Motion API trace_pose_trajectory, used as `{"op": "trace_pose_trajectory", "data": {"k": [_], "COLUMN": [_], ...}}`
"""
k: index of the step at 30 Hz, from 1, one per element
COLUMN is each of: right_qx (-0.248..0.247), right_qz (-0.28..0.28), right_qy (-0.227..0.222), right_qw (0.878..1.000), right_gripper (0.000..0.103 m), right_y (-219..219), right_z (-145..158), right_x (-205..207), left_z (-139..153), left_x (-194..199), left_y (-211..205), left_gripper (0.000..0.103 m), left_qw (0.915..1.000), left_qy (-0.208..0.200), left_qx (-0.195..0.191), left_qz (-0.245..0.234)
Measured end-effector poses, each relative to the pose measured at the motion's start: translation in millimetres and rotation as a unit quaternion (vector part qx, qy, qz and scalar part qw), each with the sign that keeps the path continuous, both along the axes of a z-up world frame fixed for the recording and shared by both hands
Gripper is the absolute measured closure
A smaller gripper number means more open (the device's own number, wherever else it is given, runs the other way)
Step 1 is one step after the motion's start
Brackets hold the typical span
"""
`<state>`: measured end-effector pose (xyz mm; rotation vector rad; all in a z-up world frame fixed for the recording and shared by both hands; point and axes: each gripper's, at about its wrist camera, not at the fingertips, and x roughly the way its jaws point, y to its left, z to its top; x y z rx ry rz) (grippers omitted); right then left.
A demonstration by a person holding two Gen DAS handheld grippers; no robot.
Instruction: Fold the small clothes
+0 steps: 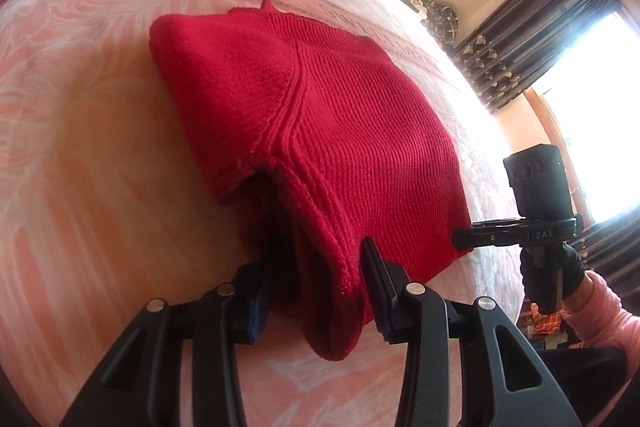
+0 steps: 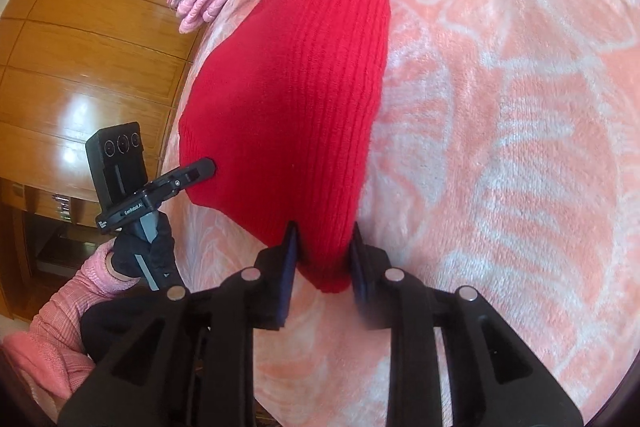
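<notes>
Now | red knit garment [image 1: 320,115] half folded on pink blanket [image 2: 520,147] | left gripper [image 1: 316,267] and right gripper [image 2: 324,247] jaws part-open, each astride a near corner, seemingly pinching it to carry the fold.

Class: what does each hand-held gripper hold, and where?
Both hold the red knitted garment: left hand-held gripper and right hand-held gripper at separate spots along its near edge.

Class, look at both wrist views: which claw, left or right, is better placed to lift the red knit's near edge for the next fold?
Probably the left claw: thick folded layers of the red knit sit between its fingers. The right claw straddles only a thin corner.
</notes>
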<state>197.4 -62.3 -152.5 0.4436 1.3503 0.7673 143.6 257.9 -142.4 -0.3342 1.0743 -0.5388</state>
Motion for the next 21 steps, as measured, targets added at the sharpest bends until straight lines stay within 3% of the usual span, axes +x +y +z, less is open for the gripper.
{"op": "trace_pose_trajectory", "data": {"k": [3,5,7,9,11,13,15,17,21], "right_qx": [-0.045,-0.058,-0.079,-0.097,-0.101,-0.104,-0.123,-0.153,-0.155], "right_qz": [-0.003,-0.019,-0.044,-0.062,-0.07,-0.085,-0.095,-0.111,-0.17], "right_qy": [-0.079,-0.135,-0.193,-0.248,-0.287,-0.322,-0.347,-0.359,-0.35], "right_qw": [0.996,0.989,0.977,0.962,0.95,0.937,0.925,0.914,0.908], "right_gripper": [0.063,0.053,0.033,0.029,0.017,0.01,0.003,0.003,0.003], "right_y": [0.5,-0.5,0.1,1.2,6.6,11.8,19.8,24.6,16.7], "right_z": [44.7,79.7,115.5,148.3,178.1,205.6,228.5,245.9,261.7], "right_x": [-10.0,-17.9,-29.5,-45.5,-63.2,-86.2,-105.9,-122.9,-153.2], "left_z": [29.7,55.3,84.0,113.1,140.0,168.1,194.3,215.2,235.6], "left_x": [-1.9,-8.0,-18.5,-32.1,-49.1,-63.8,-86.6,-109.4,-152.7], "left_y": [5.5,11.1,12.0,11.8,9.1,-1.3,-9.7,-19.3,-39.7], "left_gripper": [0.061,0.055,0.049,0.042,0.032,0.032,0.027,0.009,0.004], "left_qw": [0.9995,0.9981,0.996,0.993,0.9903,0.9876,0.9841,0.9798,0.9637], "left_qy": [-0.021,-0.05,-0.076,-0.099,-0.116,-0.136,-0.159,-0.177,-0.208], "left_qx": [-0.007,-0.005,-0.008,-0.014,-0.018,-0.003,0.001,0.017,0.105], "left_qz": [0.022,0.034,0.046,0.063,0.075,0.078,0.079,0.091,0.129]}}
